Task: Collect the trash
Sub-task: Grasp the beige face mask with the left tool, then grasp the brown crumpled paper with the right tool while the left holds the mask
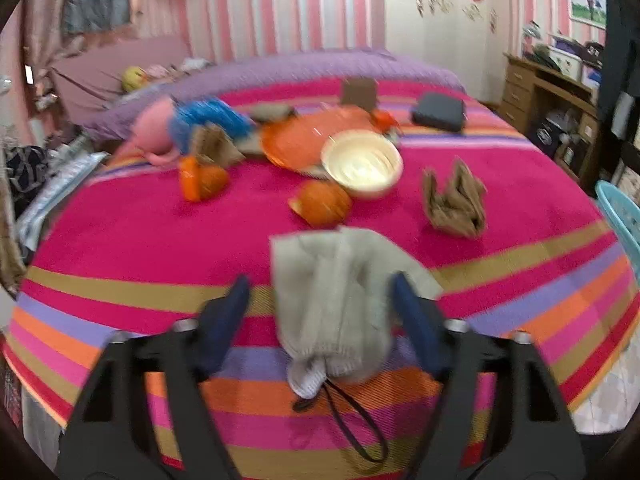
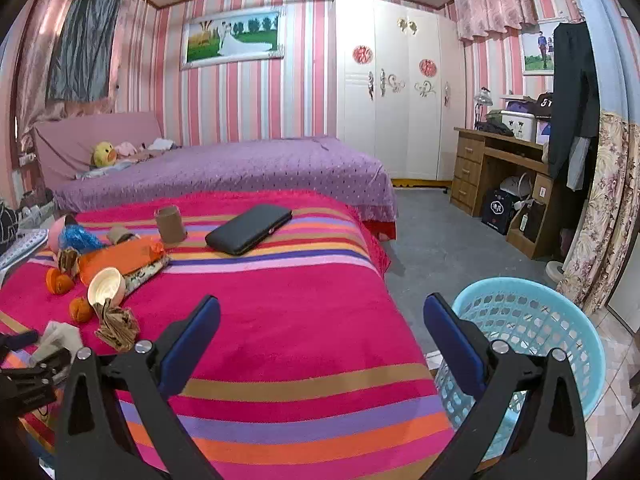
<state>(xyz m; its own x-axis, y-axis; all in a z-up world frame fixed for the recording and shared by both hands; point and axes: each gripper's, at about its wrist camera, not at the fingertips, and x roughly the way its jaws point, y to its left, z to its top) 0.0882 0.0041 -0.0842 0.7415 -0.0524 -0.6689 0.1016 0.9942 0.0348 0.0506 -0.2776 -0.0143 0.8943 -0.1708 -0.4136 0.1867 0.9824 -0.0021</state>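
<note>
Cloth fills the middle of the left wrist view: a pale grey pouch (image 1: 336, 304) with a dark drawstring (image 1: 352, 420) lies on the striped blanket of the bed (image 1: 120, 240), between the fingers of the left claw (image 1: 320, 292). The picture is blurred, so we cannot say whether the blue pads press it — the right pad seems to touch its edge, while a gap shows beside the left one. We judge the pouch soft and light, likely to fold and slip, so a pinch across its bunched neck near the drawstring should hold better than one on the flat body. Farther up the bed sits crumpled brown paper (image 1: 456, 200), just beside a cream bowl (image 1: 362, 164) and orange peel (image 1: 320, 204). The paper looks light and springy, easy to crush and take at any ridge. An orange plate (image 1: 304, 136) lies behind the bowl.

From the right wrist view, the right claw (image 2: 322, 316) hangs spread and empty over the bed's near corner. A light blue basket (image 2: 560, 312) stands on the floor just beside the bed, at our right — the likely place for the trash. The brown paper (image 2: 116, 328) and bowl (image 2: 106, 286) sit well to the left, and a dark case (image 2: 248, 234) lies farther back.
</note>
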